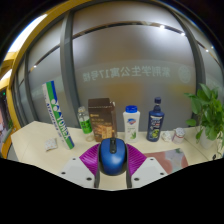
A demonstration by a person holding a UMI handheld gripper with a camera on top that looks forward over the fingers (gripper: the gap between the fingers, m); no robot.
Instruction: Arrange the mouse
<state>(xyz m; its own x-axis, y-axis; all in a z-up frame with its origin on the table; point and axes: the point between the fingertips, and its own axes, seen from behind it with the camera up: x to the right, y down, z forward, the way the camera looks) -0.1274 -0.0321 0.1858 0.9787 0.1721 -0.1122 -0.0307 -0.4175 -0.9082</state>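
Observation:
A blue computer mouse [112, 155] with a dark scroll wheel sits between my two fingers, its body filling the gap from pad to pad. My gripper [112, 163] is shut on it, with the purple pads [91, 159] pressed against both its sides. The mouse is held above the front part of a pale tabletop [40, 158]. Its underside is hidden.
Along the back of the table stand a tall green-and-white tube [58, 115], a small green bottle [85, 122], a brown carton [101, 115], a white bottle [131, 121] and a dark blue bottle [155, 120]. A leafy plant [208, 115] stands to the right. A frosted glass wall lies behind.

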